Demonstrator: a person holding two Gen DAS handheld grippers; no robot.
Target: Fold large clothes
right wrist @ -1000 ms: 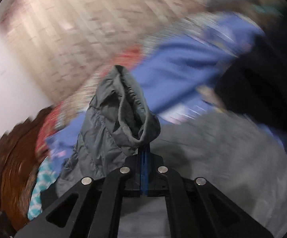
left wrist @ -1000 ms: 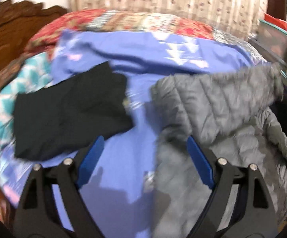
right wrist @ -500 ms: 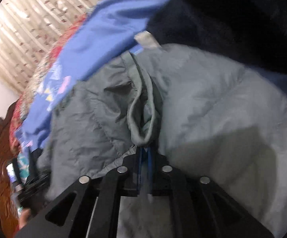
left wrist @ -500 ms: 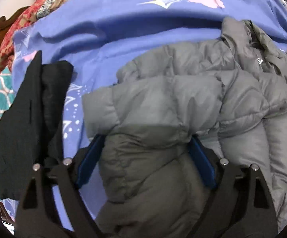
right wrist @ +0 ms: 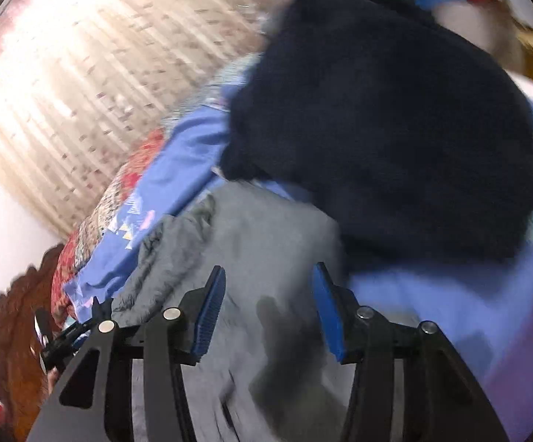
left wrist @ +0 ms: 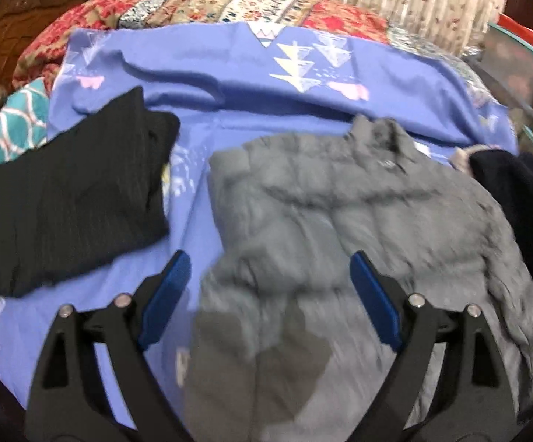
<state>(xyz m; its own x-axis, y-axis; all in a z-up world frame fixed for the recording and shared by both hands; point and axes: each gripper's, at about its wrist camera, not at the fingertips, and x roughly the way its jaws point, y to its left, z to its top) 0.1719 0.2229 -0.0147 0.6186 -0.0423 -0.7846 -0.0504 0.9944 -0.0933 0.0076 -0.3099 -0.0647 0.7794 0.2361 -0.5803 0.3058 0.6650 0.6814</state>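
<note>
Black tool [left wrist: 270, 283] frames; blue pads [right wrist: 211, 309]; silver screws.

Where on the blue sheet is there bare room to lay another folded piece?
Bare blue sheet shows in a strip between the folded black garment and the grey puffer jacket, and in a wide band beyond both, toward the patterned quilt. The right side is crowded: a dark fuzzy garment abuts the jacket.
</note>
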